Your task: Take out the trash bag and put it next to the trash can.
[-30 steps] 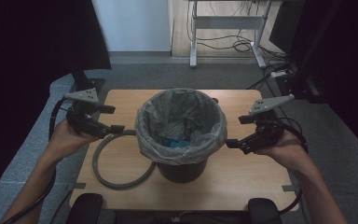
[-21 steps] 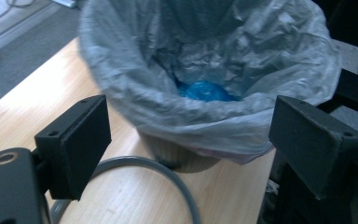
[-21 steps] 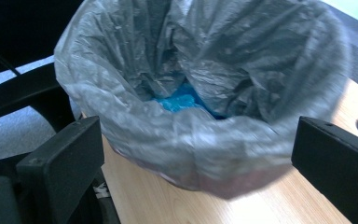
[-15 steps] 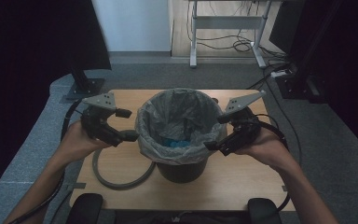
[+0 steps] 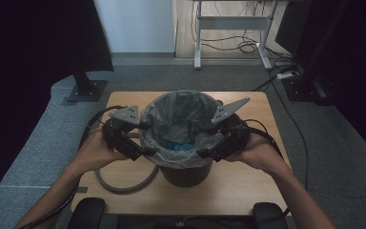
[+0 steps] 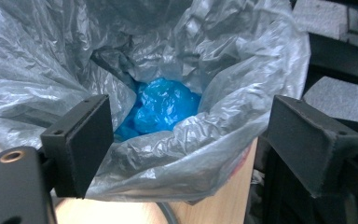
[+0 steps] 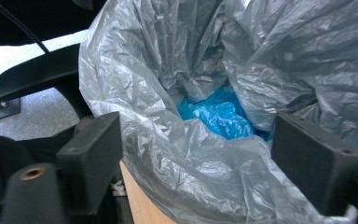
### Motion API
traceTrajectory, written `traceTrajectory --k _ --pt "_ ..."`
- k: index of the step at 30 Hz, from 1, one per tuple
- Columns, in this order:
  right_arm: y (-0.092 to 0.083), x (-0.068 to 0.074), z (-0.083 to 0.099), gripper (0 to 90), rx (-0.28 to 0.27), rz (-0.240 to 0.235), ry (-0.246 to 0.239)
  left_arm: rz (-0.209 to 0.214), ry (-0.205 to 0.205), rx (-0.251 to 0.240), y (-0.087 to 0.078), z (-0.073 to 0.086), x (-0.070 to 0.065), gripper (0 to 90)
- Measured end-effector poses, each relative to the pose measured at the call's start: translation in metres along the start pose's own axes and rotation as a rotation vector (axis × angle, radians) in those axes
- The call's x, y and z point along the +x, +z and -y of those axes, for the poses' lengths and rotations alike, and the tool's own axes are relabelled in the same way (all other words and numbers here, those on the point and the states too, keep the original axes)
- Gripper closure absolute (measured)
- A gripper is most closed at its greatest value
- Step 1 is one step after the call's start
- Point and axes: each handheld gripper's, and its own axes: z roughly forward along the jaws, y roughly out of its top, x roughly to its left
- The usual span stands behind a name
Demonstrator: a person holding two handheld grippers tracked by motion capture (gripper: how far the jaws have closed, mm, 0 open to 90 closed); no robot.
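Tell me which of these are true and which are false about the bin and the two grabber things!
1. The bin has a grey plastic bag lining it. True.
2. Something red lies at the bottom of the bag. False: the crumpled thing inside is blue.
3. The left gripper has its jaws wide, with the bag's rim between them. True.
4. The bin stands on the floor. False: it stands on the wooden table.
5. The right gripper is far from the bin. False: it is right at the bag's rim, and its jaws have just been closing around it.
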Motion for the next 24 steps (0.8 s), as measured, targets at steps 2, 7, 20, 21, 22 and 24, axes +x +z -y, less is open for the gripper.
traceTrajectory --k 2,7,20,21,22,24 --pt "0.003 -0.001 0.001 24.1 0.006 -0.023 -0.002 -0.001 0.004 0.011 0.004 0.0 0.0 15.9" --pt "0.002 0.001 0.003 43.2 -0.013 -0.081 -0.013 -0.023 0.027 0.027 0.007 0.001 -0.003 25.4" --pt "-0.007 0.001 0.001 86.4 -0.04 -0.166 -0.002 -0.001 0.082 0.032 0.004 -0.003 -0.011 47.1" --pt "-0.007 0.001 0.001 87.2 -0.039 -0.168 -0.003 0.006 0.09 0.028 0.003 -0.003 -0.012 50.4" --pt "-0.007 0.001 0.001 87.8 -0.039 -0.17 -0.003 0.013 0.092 0.02 0.002 -0.003 -0.012 55.1" --pt "-0.007 0.001 0.0 88.1 -0.037 -0.168 -0.005 0.022 0.09 0.011 0.001 -0.004 -0.013 62.6"
